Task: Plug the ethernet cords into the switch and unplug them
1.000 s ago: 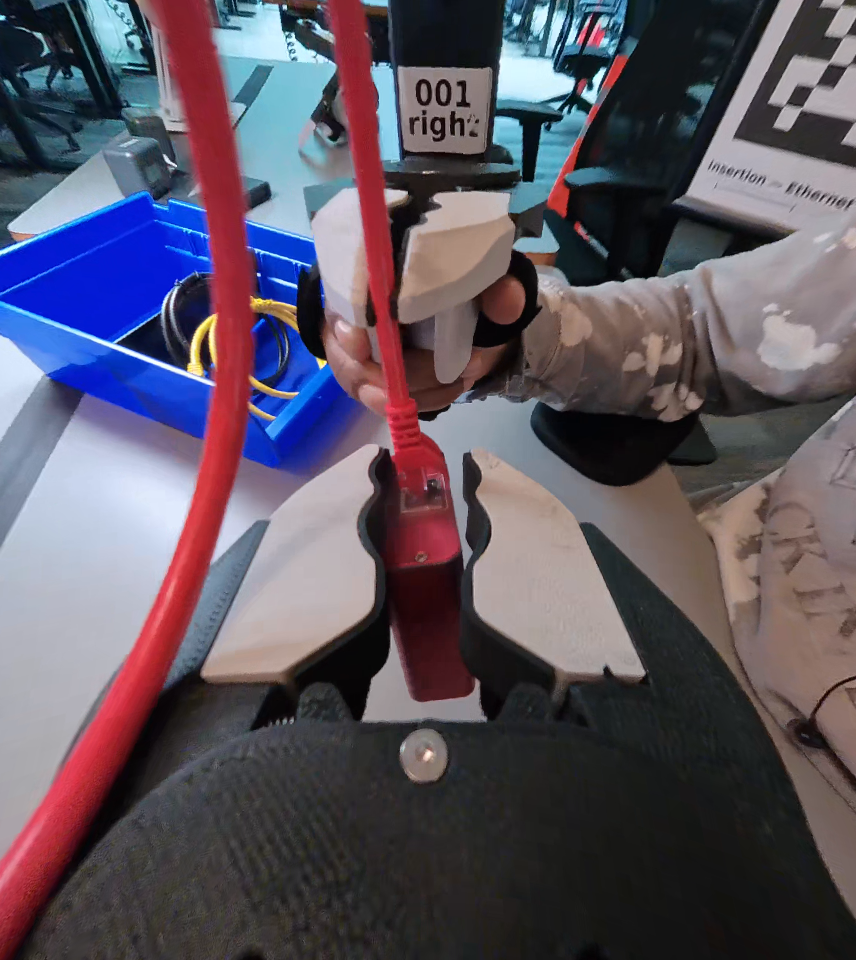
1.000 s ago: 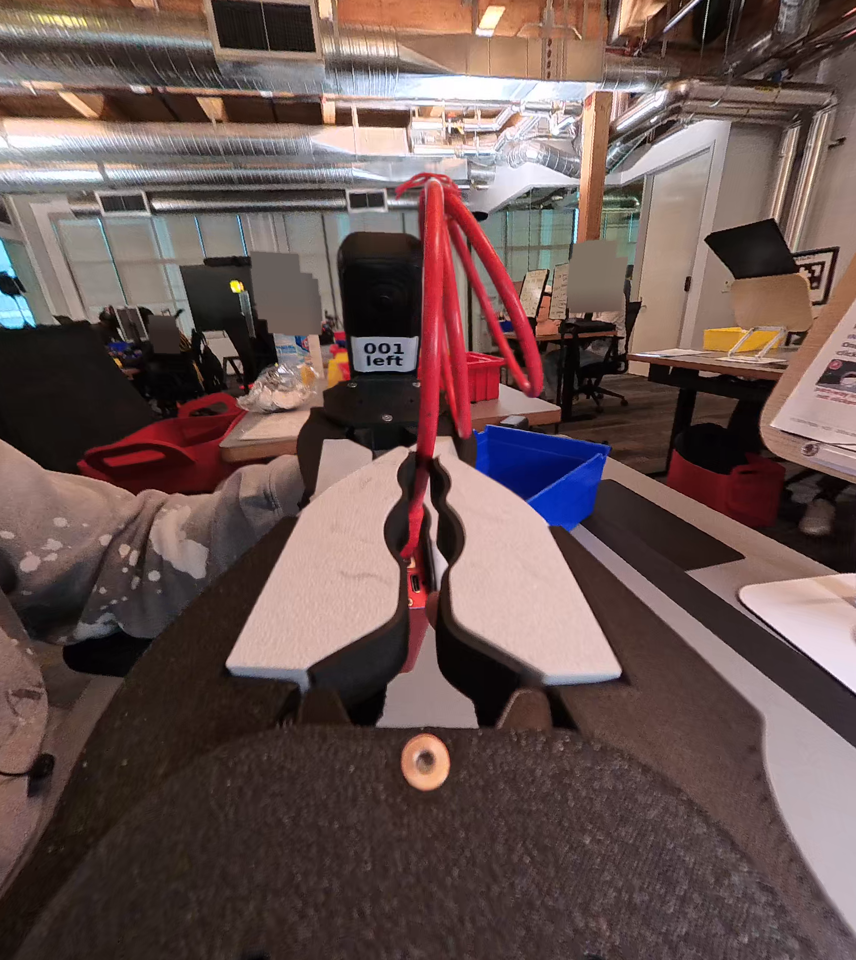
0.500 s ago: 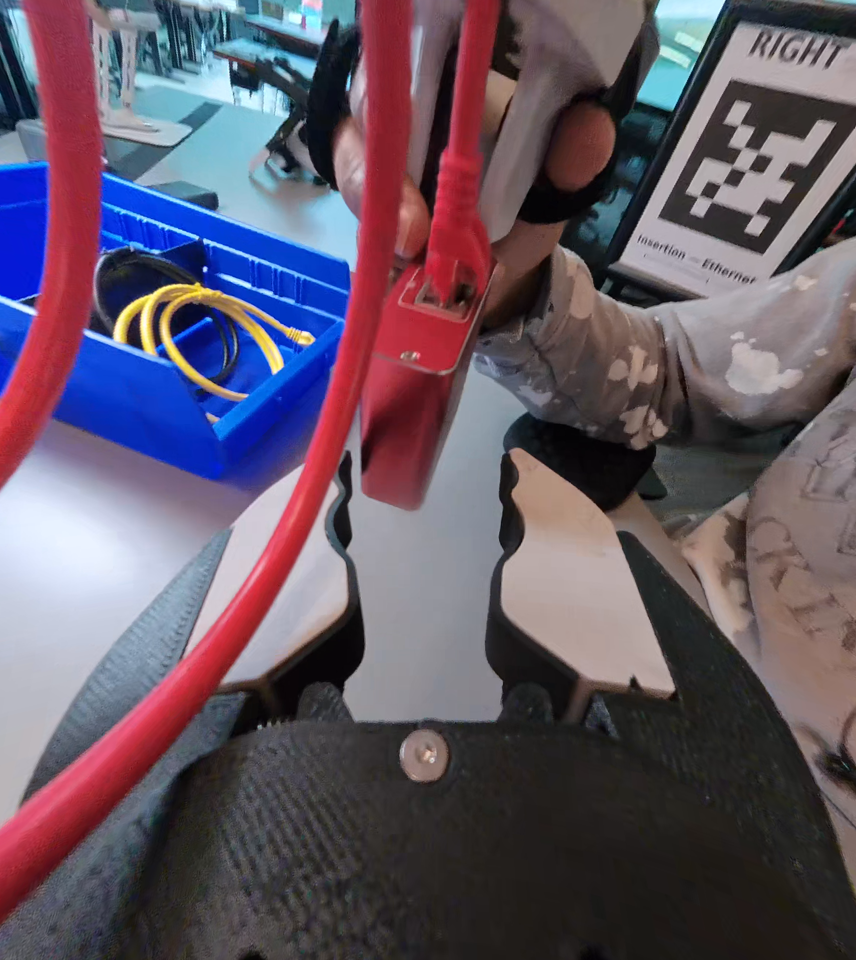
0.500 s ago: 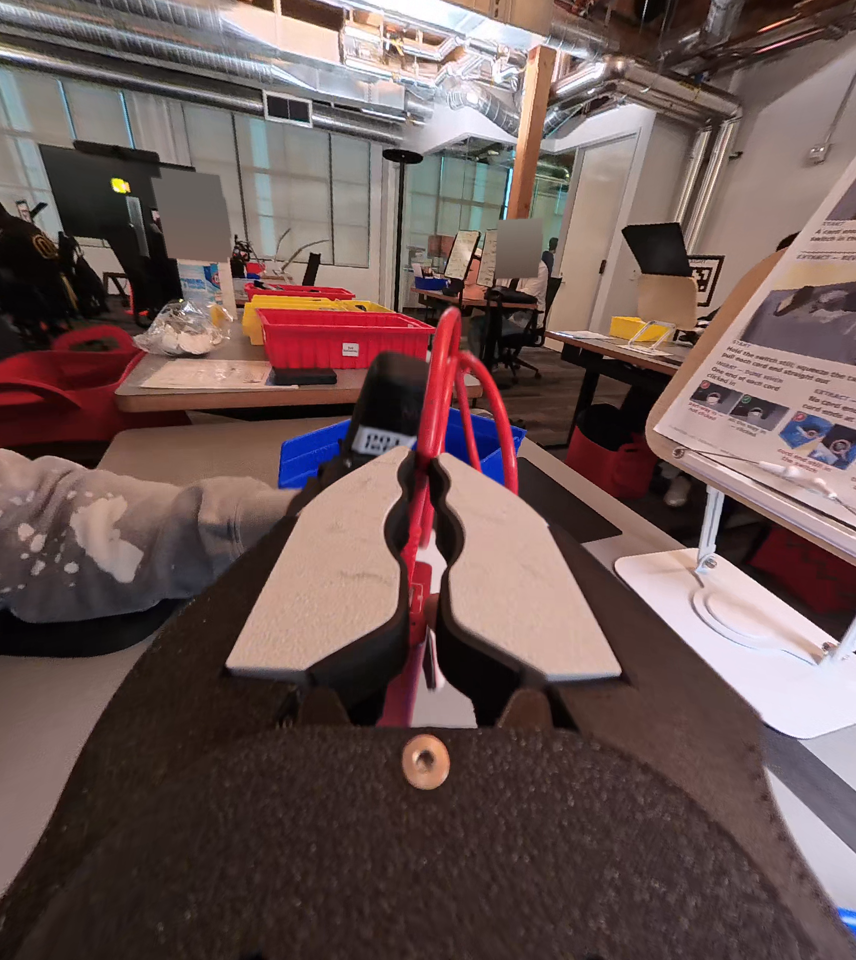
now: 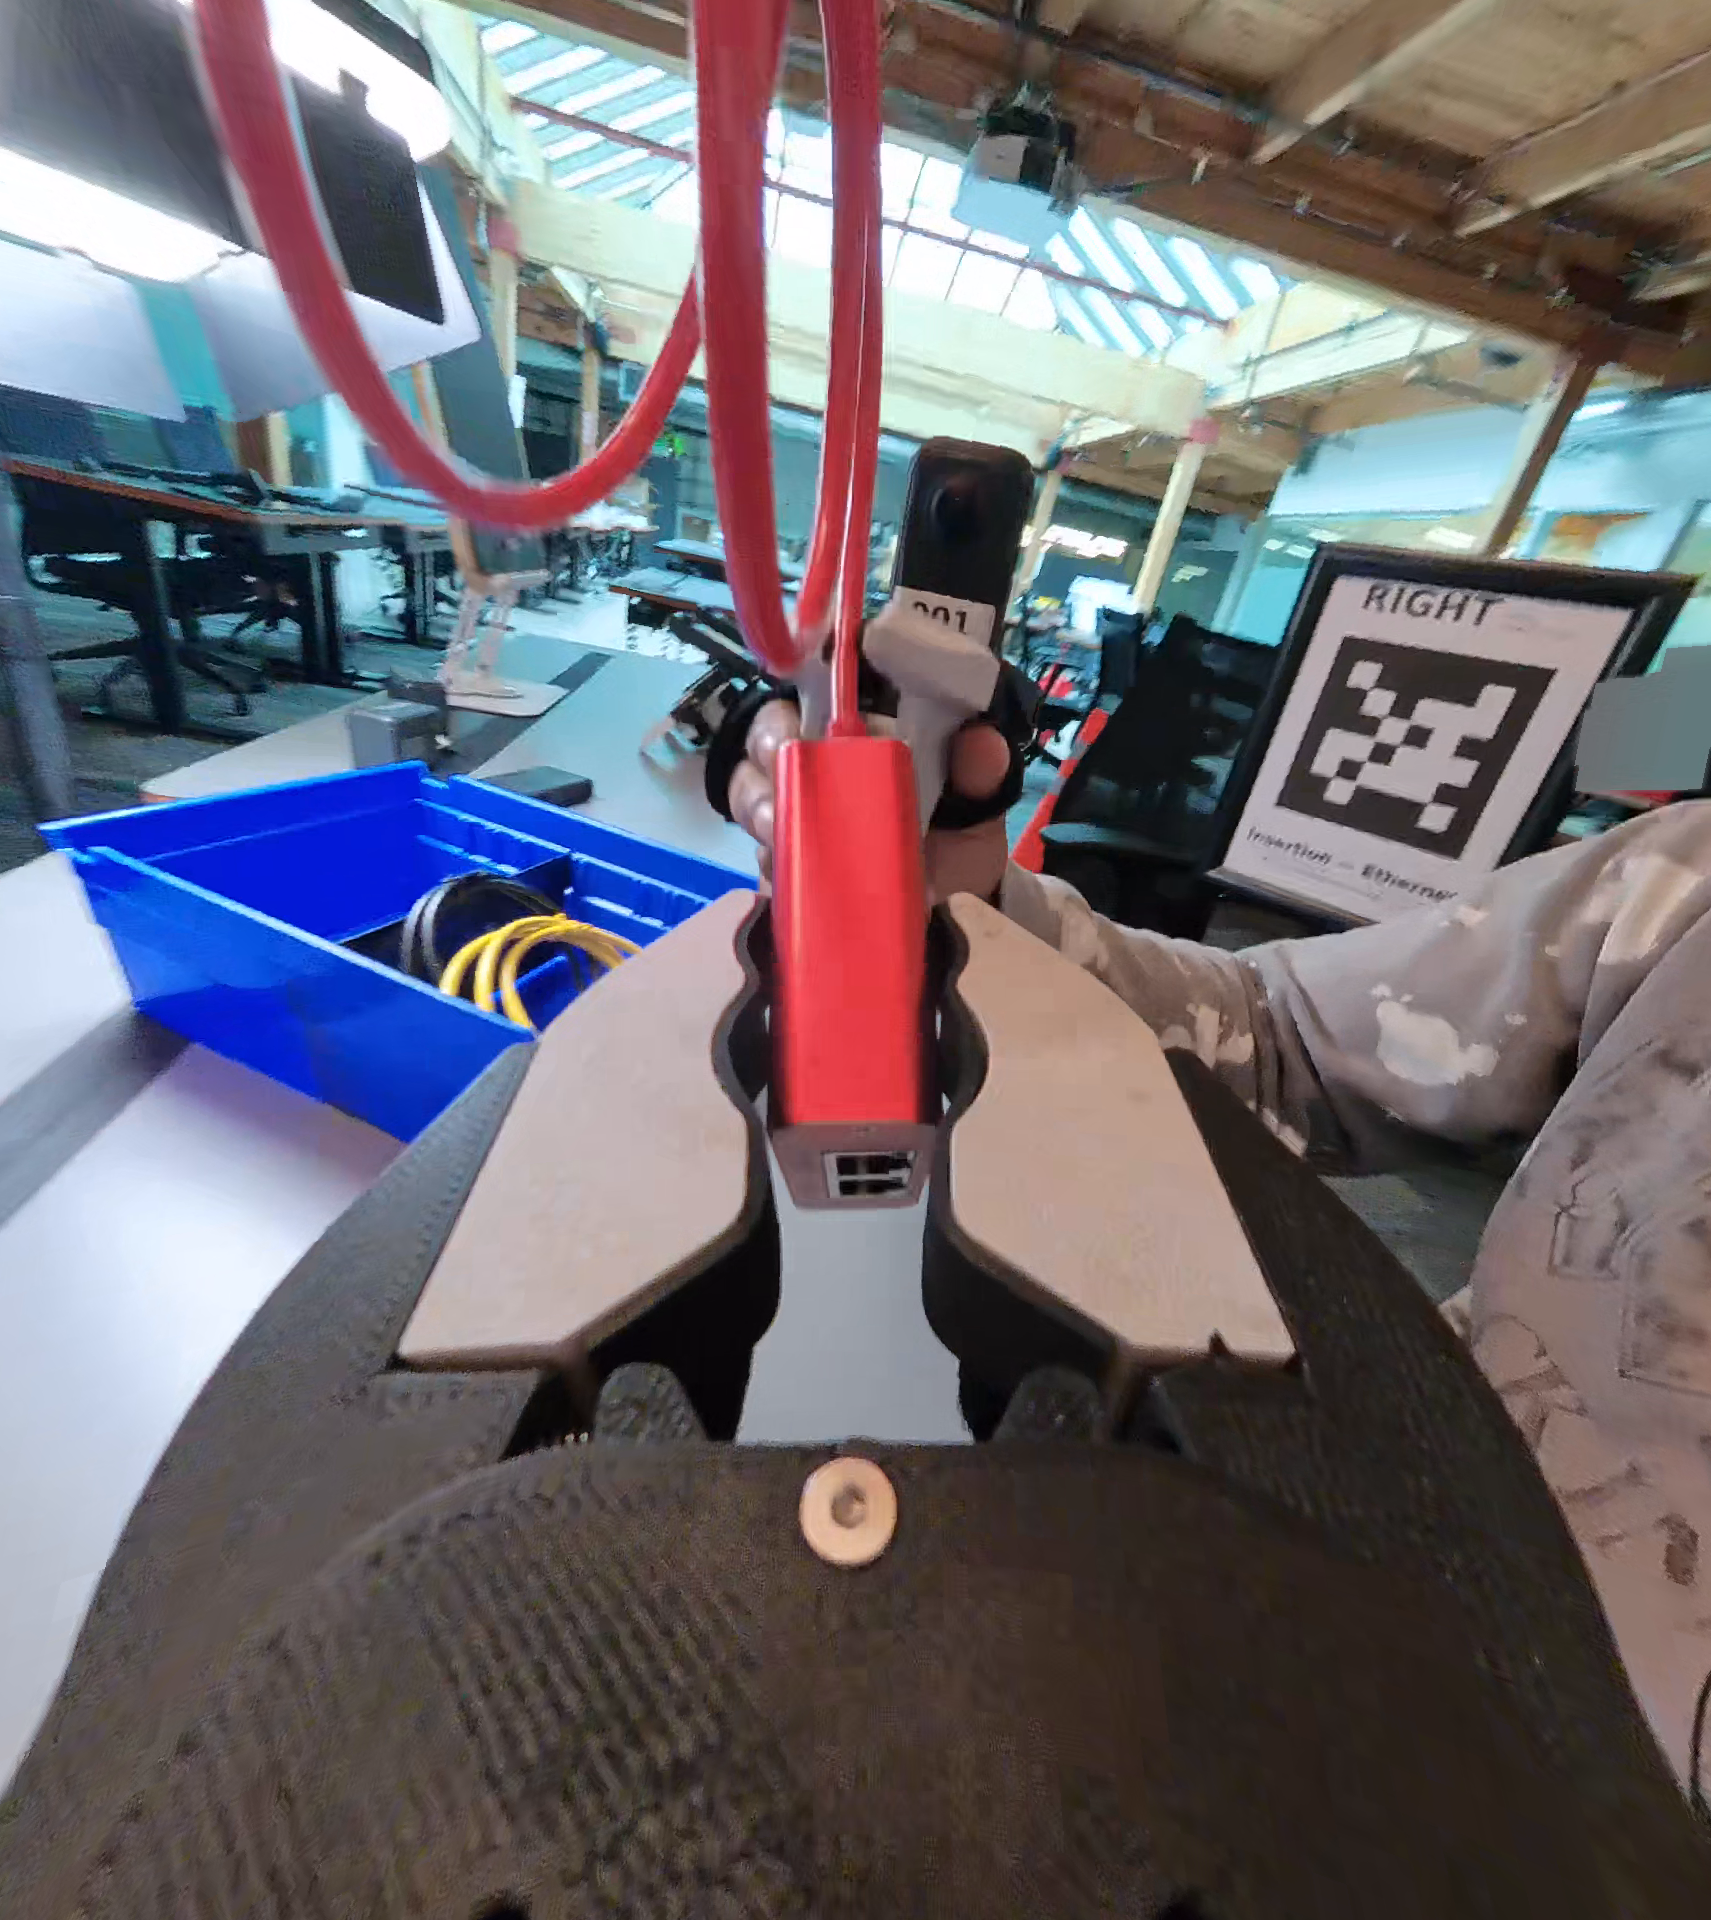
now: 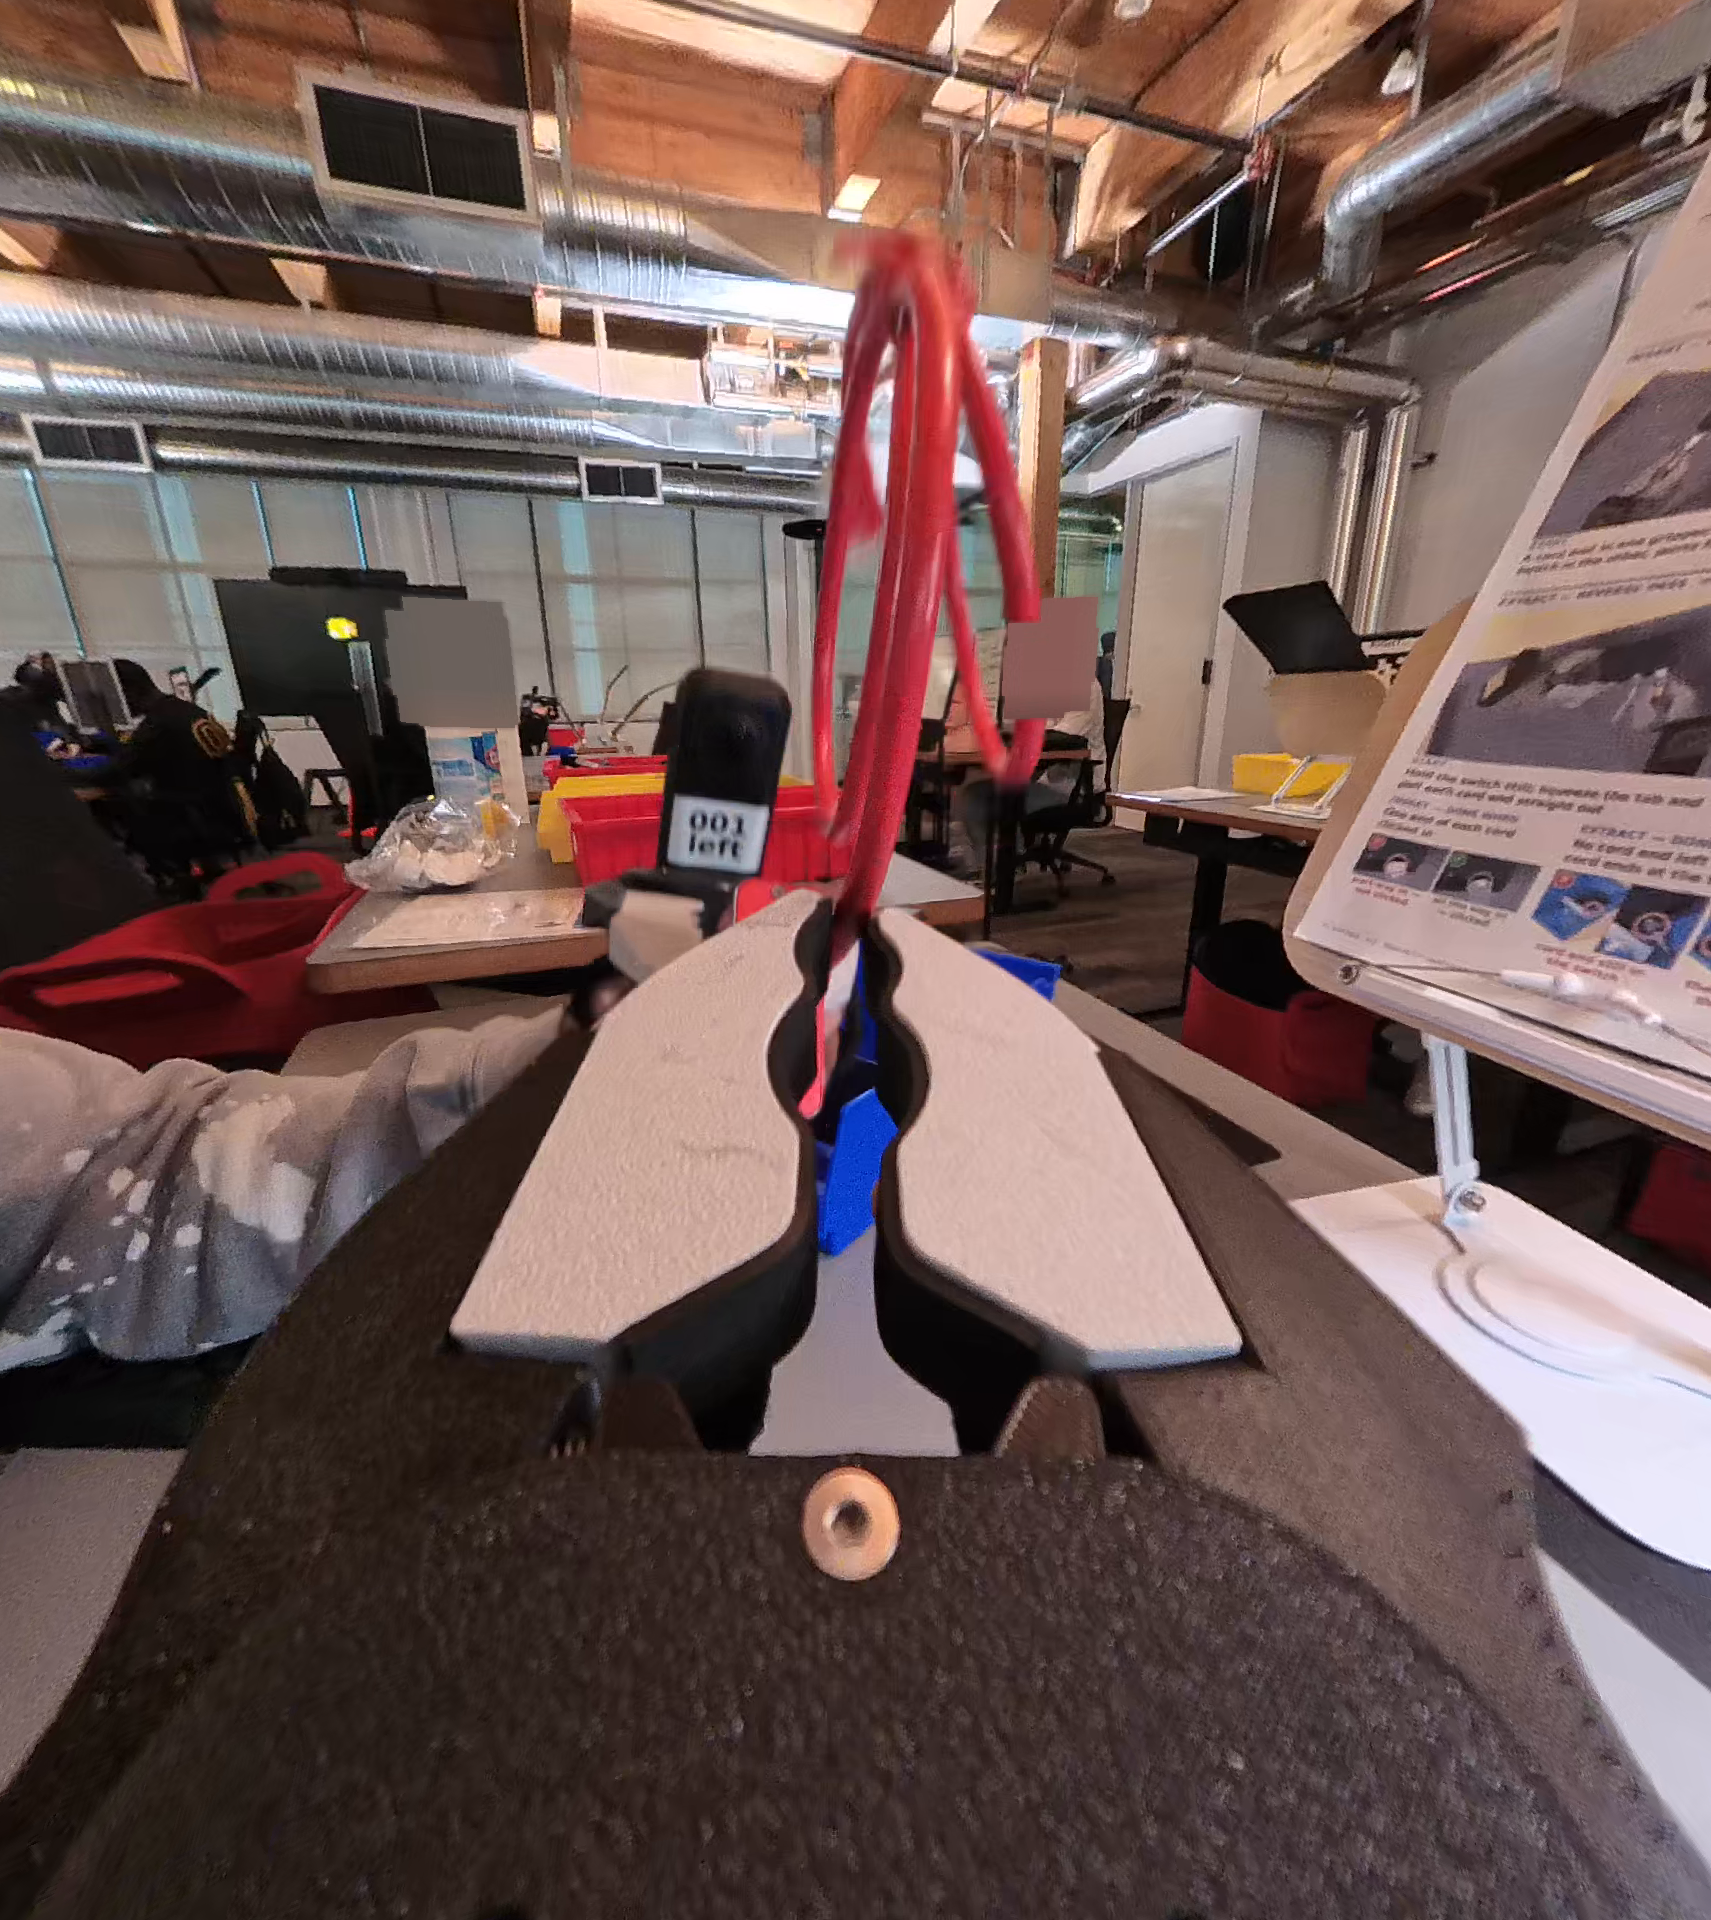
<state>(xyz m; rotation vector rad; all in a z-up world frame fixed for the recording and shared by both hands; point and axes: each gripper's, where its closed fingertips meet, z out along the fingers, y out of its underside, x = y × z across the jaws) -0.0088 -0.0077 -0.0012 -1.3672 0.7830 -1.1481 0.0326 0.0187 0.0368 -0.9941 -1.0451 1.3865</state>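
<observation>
A red switch point(image 5: 846, 997) sits lengthwise between the fingers of my left gripper point(image 5: 849, 920), which is shut on its sides above the table. An open port point(image 5: 856, 1169) on its near end faces the camera. A red ethernet cord point(image 5: 737, 416) runs from its far end up into loops overhead. My right gripper point(image 5: 861, 665) faces me just beyond the switch. In the right wrist view, my right gripper point(image 6: 846, 920) is shut on the red cord point(image 6: 892, 623), which rises in loops. The left gripper point(image 6: 664, 925) shows just beyond it.
A blue bin point(image 5: 238, 935) with coiled yellow point(image 5: 508, 956) and black point(image 5: 456, 904) cables stands on the grey table point(image 5: 51, 1299) at left. A framed marker sign point(image 5: 1422, 748) stands at the right. An instruction board on a white stand point(image 6: 1609, 779) is at the right.
The left gripper opened, the switch hung from the cord held by the right gripper, and now the left gripper has shut on the switch again. Both grippers tilted upward.
</observation>
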